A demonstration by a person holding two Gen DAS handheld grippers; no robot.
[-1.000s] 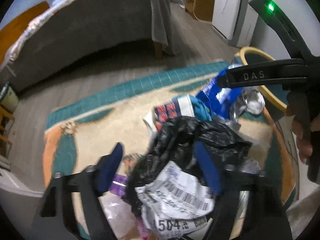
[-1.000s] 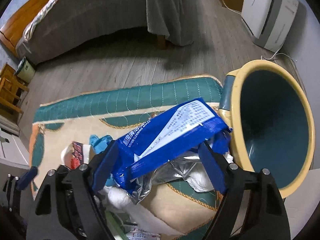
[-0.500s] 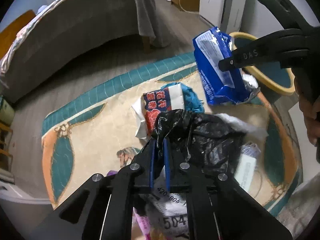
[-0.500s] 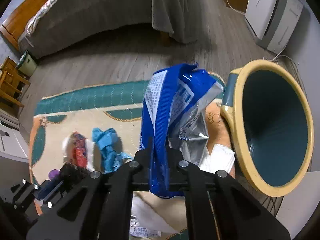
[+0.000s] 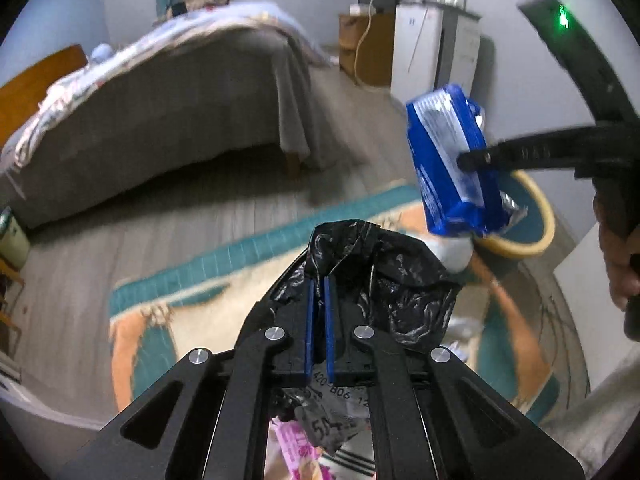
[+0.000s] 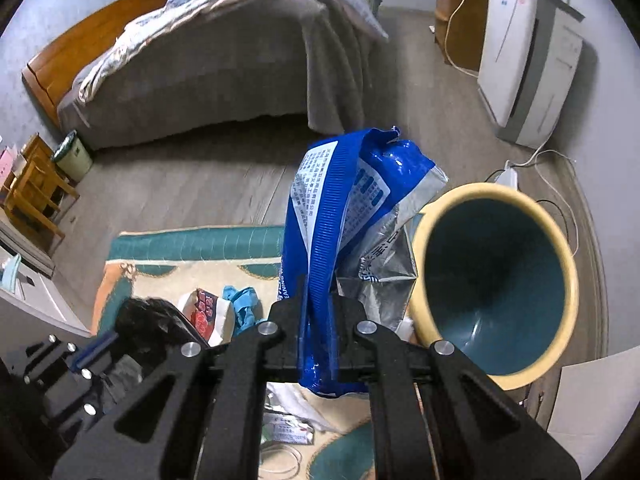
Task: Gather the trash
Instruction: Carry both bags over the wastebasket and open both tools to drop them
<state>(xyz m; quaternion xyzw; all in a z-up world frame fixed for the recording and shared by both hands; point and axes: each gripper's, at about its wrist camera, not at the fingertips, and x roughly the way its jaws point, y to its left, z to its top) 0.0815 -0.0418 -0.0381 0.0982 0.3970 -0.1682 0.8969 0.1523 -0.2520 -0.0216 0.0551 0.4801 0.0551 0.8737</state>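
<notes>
My right tool (image 6: 318,336) pinches the blue wrapper (image 6: 344,232) beside the bin (image 6: 496,292); my left tool (image 5: 318,320) clamps the black bag (image 5: 384,280). Releasing early drops the wrapper onto the rug (image 6: 192,268).

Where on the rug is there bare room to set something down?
Bare rug lies between the teal border and the red-white packet. Crowded: packet, blue rag, and papers beside the bin.
</notes>
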